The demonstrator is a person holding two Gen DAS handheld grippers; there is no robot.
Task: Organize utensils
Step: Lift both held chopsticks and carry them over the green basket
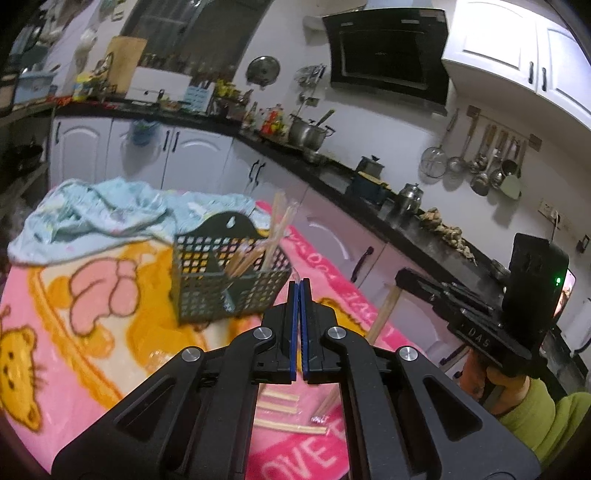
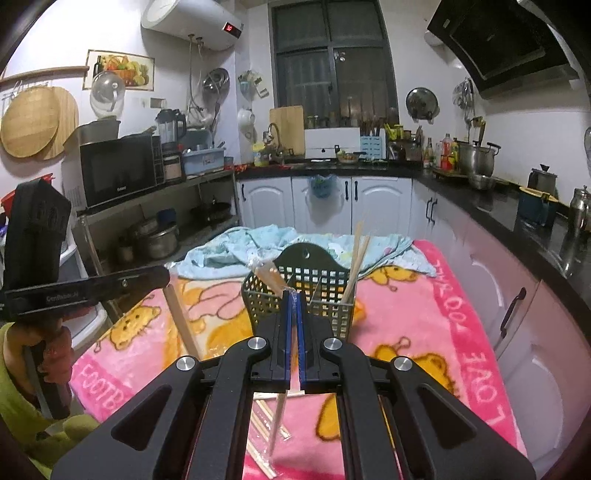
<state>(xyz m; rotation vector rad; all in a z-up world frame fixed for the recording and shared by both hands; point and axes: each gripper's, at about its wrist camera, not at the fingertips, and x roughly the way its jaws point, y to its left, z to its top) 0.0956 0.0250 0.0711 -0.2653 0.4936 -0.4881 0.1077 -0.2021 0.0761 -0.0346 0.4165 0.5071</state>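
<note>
Jaws clamp wrapped chopsticks [image 2: 293, 332] lengthwise, upright.

A lived-in home kitchen: white cabinet doors [image 2: 376, 199] run beneath a black countertop [image 2: 480, 199] crowded with sauce bottles [image 2: 445, 149] and a steel stockpot [image 2: 476, 158]. A range hood [image 1: 388, 55] hangs on the wall beside a rail of ladles and strainers [image 1: 480, 162]. A microwave [image 2: 120, 170] sits on a metal shelf, a water heater [image 2: 192, 22] is mounted above, pot lids [image 2: 422, 100] hang by the dark window [image 2: 332, 51], and a cutting board [image 2: 286, 127] leans near the sink tap [image 2: 274, 131]
</note>
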